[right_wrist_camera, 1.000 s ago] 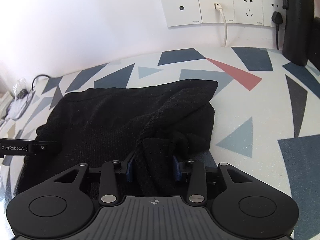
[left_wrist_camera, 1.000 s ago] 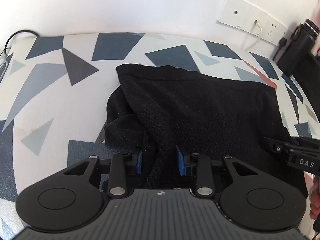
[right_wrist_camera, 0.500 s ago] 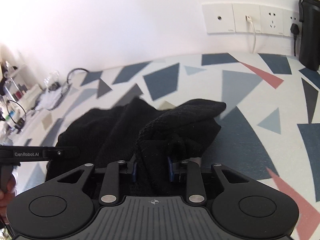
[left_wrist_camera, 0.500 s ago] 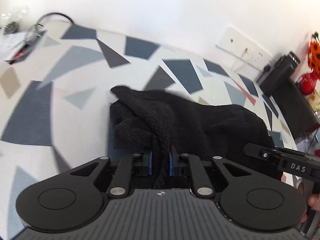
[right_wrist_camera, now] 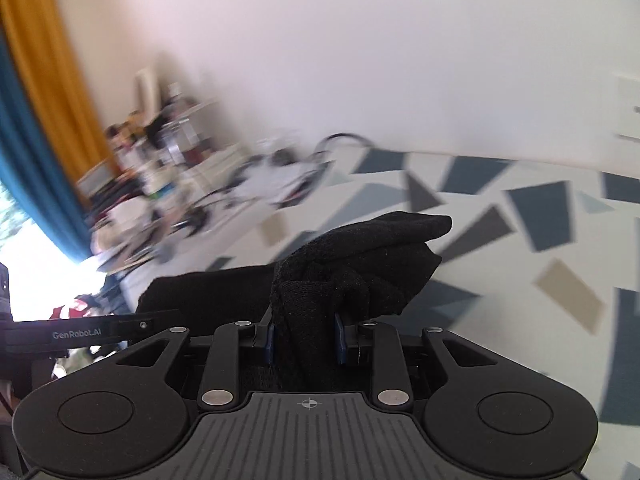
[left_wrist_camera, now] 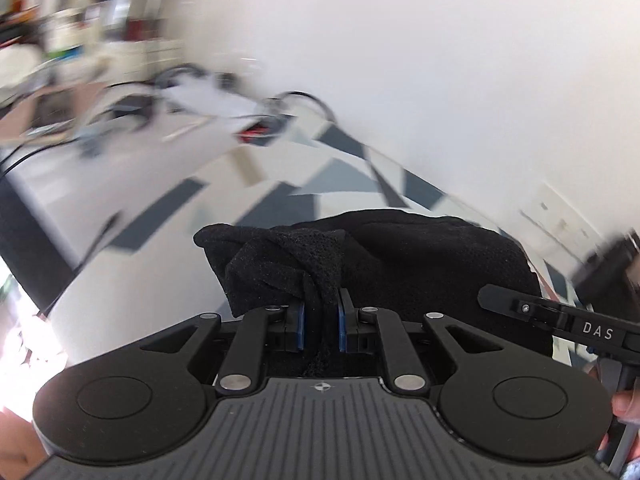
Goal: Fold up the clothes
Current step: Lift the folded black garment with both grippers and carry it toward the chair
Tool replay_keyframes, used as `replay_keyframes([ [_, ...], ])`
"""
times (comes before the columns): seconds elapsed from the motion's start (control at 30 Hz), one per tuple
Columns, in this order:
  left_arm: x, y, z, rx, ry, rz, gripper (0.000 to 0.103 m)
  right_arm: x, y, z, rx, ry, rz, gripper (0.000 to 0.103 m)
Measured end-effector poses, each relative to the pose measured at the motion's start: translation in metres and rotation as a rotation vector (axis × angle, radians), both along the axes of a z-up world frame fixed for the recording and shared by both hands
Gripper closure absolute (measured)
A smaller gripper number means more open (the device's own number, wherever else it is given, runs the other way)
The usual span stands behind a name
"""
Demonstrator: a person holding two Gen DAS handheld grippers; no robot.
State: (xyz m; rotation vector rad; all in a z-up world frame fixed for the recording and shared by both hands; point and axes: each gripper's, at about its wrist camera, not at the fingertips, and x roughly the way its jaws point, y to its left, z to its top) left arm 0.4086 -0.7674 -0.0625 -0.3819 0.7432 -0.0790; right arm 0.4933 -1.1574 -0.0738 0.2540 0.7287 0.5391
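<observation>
Presently both tools are loaded. Left hand-held gripper (left_wrist_camera: 321, 327): blue pads drawn close, pinching a bunched edge of the black knit garment (left_wrist_camera: 420, 264). Right hand-held gripper (right_wrist_camera: 305, 336): pads likewise closed in on a thicker wad of the same cloth, with a folded lobe flopping over to the right of the jaws.

Garment location: strung between the two tools; whether its middle rests on the patterned bench (right_wrist_camera: 520, 216) or hangs clear of it cannot be told. From the left camera the fabric runs rightward toward the other tool's finger marked DAS (left_wrist_camera: 560, 322); from the right camera it stretches left toward the finger marked GenRobot.AI (right_wrist_camera: 92, 330).

Why held so, as I judge it: one grip at each end of an edge keeps that edge spread and level, so the cloth can be carried over as a single straight fold rather than a heap. Heavy motion blur in the background of both views fits a swing in progress.

Count: one garment, two grippers, both occupied. Clutter and cables (right_wrist_camera: 256, 176) at the far end of the bench, too smeared to count. Part of one wall plate (right_wrist_camera: 628, 108) visible at right.
</observation>
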Motion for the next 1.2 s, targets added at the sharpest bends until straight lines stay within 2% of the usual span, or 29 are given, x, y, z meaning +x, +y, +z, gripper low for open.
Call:
replay_keyframes([
  [0.13,-0.054,0.017,0.008,0.029,-0.018,0.133,0.088,-0.015,0.026,0.011,0.031,-0.027,0.133,0.079],
  [0.3,-0.117,0.043,0.018,0.047,-0.018,0.266,0.088,-0.044,0.065,0.018,0.063,0.001,0.256,0.079],
  [0.37,-0.143,0.06,0.019,0.037,-0.022,0.337,0.088,-0.054,0.086,0.021,0.067,0.02,0.317,0.079],
  [0.53,-0.204,0.111,0.02,0.013,-0.041,0.479,0.088,-0.081,0.158,0.034,0.045,-0.011,0.466,0.079],
  [0.73,-0.299,0.203,0.024,0.007,-0.059,0.636,0.088,-0.13,0.278,0.041,0.024,-0.008,0.613,0.079],
  [0.9,-0.386,0.29,0.03,0.027,-0.071,0.741,0.088,-0.204,0.408,0.041,-0.029,0.025,0.702,0.079],
  [1.03,-0.456,0.361,0.032,0.037,-0.06,0.811,0.088,-0.272,0.507,0.048,-0.058,-0.001,0.803,0.079],
  [1.2,-0.528,0.432,0.027,0.025,-0.041,0.894,0.088,-0.343,0.608,0.048,-0.052,0.009,0.894,0.079],
])
